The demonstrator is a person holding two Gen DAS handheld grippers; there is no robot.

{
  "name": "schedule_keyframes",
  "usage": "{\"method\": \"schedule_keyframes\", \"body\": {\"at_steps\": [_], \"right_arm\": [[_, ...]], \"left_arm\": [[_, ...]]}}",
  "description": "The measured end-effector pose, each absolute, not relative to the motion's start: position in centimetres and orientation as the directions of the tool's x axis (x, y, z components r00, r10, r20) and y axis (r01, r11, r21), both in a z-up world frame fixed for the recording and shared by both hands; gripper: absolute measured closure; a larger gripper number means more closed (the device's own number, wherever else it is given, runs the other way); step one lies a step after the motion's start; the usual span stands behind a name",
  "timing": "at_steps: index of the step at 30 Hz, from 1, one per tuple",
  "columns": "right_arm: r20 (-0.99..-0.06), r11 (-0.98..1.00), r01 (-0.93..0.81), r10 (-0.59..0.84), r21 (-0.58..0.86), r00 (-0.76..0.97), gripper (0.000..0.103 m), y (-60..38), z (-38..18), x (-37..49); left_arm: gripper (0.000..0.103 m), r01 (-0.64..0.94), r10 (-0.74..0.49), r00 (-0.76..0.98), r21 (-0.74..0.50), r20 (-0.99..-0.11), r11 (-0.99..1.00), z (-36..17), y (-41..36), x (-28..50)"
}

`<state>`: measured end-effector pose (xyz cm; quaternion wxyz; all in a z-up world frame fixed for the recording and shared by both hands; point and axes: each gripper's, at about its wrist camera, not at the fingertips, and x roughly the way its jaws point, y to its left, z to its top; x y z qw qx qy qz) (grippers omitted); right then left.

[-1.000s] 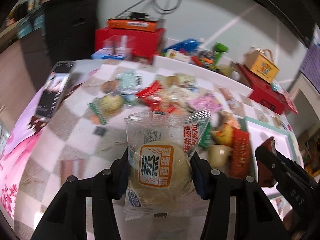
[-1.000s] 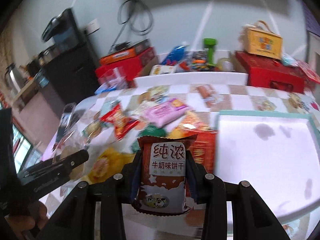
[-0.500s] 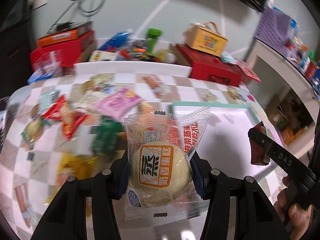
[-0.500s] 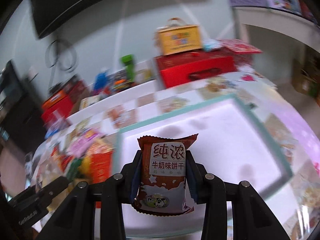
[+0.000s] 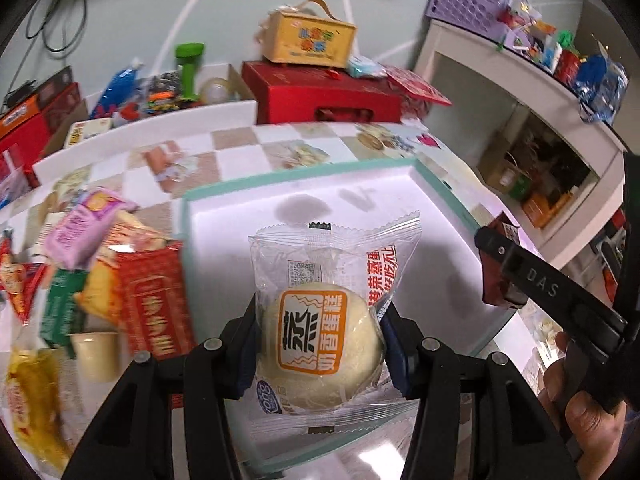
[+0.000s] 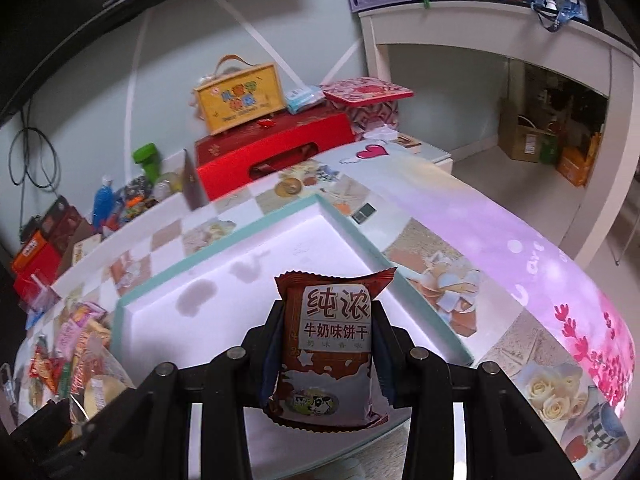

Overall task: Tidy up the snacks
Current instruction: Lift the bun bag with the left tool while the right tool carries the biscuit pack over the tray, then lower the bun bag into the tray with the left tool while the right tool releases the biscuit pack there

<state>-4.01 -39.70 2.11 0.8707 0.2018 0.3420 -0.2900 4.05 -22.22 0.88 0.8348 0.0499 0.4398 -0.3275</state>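
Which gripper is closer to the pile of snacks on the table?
Left. The left gripper hangs just beside the snack pile; the right gripper is over the tray, farther away.

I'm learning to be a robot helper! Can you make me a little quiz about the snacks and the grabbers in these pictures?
1. True or false: the left gripper is shut on a round steamed cake in a clear wrapper.
2. What does the right gripper hold? A) a green bottle B) a brown milk biscuit packet C) nothing
3. Fill in: the white tray with the mint-green rim holds ___ snacks.

Key
1. True; its fingers press the cake from both sides.
2. B; the packet stands upright between the fingers.
3. No; both snacks are held above the tray, and the loose snack pile lies on the table to the tray's left.
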Motion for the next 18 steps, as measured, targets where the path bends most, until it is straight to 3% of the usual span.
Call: {"method": "schedule_keyframes", "body": {"at_steps": [18], "right_arm": [[-0.733,0.76,0.631,-0.34,0.155,0.59,0.061,-39.6,0.8,-3.3]], "left_arm": [[0.048,0.6,-0.494,0.378,-0.199,-0.783,0.775,-1.2,-23.8,4.3]]}}
